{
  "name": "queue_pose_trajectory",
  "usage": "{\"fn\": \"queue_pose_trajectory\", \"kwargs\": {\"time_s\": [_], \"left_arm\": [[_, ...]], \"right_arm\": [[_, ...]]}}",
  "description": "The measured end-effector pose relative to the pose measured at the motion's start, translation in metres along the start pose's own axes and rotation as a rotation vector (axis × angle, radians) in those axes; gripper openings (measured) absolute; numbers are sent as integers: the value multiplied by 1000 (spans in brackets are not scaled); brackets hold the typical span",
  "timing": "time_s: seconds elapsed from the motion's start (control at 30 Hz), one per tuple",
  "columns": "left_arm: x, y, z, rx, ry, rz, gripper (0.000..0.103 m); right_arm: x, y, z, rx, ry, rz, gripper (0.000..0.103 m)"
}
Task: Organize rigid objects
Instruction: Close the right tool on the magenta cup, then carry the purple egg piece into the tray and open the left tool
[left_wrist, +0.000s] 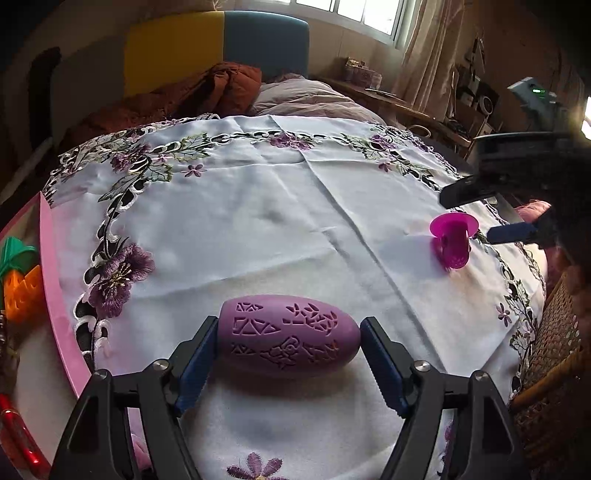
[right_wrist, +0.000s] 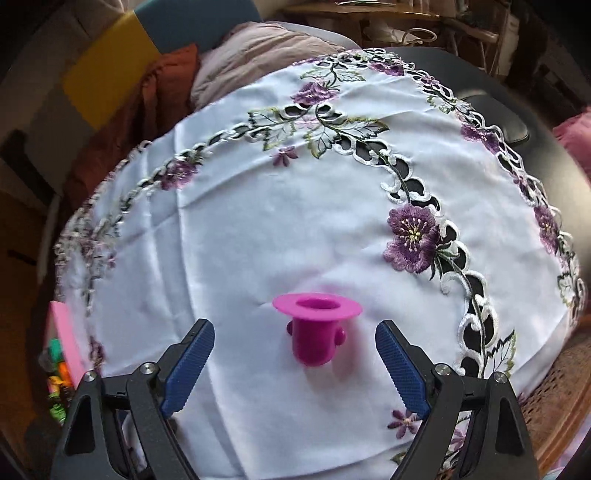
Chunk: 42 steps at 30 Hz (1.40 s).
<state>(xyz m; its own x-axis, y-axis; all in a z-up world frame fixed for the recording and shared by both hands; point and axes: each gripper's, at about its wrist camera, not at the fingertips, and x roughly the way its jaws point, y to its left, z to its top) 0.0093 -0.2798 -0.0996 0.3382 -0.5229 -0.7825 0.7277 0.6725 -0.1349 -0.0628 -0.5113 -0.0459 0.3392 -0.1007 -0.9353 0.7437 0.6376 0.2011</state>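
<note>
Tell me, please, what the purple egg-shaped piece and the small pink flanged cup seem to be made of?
Purple egg: probably matte moulded or printed plastic; dull, even surface, crisp cut-out patterns. Pink cup: likely hard plastic, slightly glossy; it looks faintly translucent in the left wrist view.

Home bedroom: bed (left_wrist: 303, 98), curtained window (left_wrist: 369, 14)

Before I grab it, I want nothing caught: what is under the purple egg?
The egg lies on the white tablecloth, between the open left tongs. The patch of cloth beneath it is covered, so that spot cannot be seen.
</note>
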Motion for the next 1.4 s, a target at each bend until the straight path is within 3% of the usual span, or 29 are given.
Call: {"fn": "queue_pose_trajectory", "kwargs": {"time_s": [0.1, 0.17, 0.2, 0.27, 0.5, 0.57, 1.4], "left_arm": [[-1, 1, 0, -7, -1, -5, 78], [-1, 1, 0, -10, 0, -7, 78], [-1, 1, 0, -10, 0, -7, 78], [-1, 1, -1, -8, -4, -6, 78], [-2, 0, -3, -4, -16, 3, 78], [-2, -1, -4, 3, -19, 10, 78], [-10, -6, -7, -3, -27, 44, 77]], "right_arm": [[15, 7, 6, -36, 16, -94, 89], [31, 11, 6, -61, 71, -102, 70], [36, 13, 4, -77, 83, -101, 40], [40, 17, 4, -93, 67, -120, 33], [41, 59, 1, -286, 32, 136, 33], [46, 66, 0, -322, 41, 158, 33], [65, 96, -7, -467, 0, 54, 33]]}}
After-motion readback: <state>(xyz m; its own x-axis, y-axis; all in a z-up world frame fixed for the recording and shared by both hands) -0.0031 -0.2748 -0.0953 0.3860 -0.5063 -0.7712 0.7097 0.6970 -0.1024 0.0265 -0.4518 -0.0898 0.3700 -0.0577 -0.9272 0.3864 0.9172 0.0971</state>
